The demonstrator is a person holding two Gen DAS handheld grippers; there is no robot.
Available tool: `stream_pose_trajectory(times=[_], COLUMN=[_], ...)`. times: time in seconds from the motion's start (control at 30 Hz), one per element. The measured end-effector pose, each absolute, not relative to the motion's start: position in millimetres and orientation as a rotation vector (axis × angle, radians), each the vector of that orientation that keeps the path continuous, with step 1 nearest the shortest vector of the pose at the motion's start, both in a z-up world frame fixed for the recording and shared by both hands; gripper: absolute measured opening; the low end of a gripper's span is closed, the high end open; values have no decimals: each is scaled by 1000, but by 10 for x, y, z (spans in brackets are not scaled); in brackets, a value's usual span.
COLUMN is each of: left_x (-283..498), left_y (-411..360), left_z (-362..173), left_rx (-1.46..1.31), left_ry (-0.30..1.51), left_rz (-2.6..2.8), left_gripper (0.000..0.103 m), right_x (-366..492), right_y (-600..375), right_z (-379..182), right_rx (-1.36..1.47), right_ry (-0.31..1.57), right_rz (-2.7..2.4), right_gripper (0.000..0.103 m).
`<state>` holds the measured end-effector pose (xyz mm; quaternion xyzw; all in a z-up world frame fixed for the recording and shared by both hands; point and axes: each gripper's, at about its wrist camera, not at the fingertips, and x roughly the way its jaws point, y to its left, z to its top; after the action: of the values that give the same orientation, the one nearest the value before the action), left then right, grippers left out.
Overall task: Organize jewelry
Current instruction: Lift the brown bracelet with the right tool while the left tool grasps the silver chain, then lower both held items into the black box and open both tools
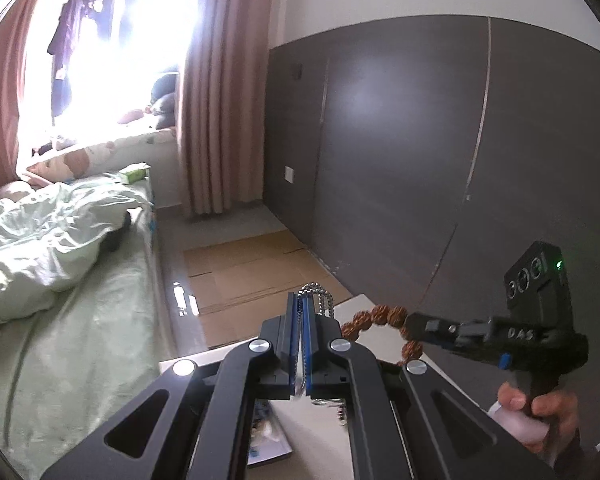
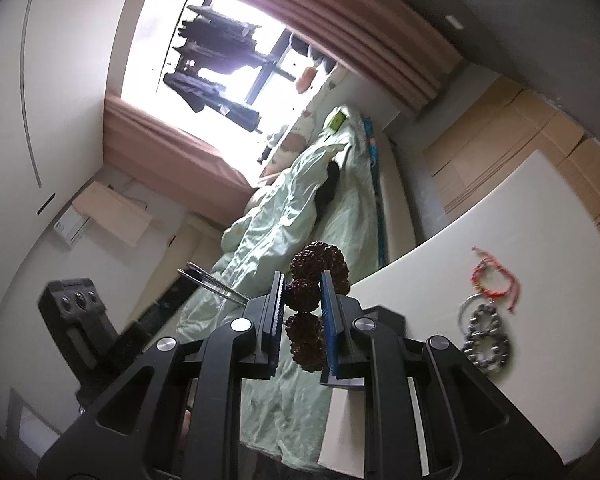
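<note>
At frame centre, the left gripper (image 1: 300,320) pinches a limp, slippery ball chain (image 1: 320,300) while the right gripper (image 2: 304,312) clamps a rigid, knobbly seed-bead bracelet (image 2: 318,266) by one bead.

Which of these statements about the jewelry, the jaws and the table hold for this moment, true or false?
1. The left gripper is shut on a silver ball chain. True.
2. The right gripper is empty. False: its jaws clamp a brown bead bracelet.
3. A red string bracelet lies on the white table. True.
4. The red string bracelet lies on the bed. False: the bed holds only green bedding.
5. A metal bead bracelet lies near the red one. True.
</note>
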<state>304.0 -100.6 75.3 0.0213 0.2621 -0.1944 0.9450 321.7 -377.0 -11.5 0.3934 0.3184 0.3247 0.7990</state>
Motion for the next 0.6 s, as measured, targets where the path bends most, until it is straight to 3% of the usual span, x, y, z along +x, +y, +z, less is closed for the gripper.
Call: stream_pose_trajectory(times=[0.6], left_x=[2983], left_y=[-415], left_z=[784], left_rx=[19], left_ry=[532], left_rz=[-317], left_gripper=[0], right_x=[3627], right_y=[-2447], right_z=[-754], right_rx=[620], right_ry=[941], right_rz=[687], right_gripper=[18])
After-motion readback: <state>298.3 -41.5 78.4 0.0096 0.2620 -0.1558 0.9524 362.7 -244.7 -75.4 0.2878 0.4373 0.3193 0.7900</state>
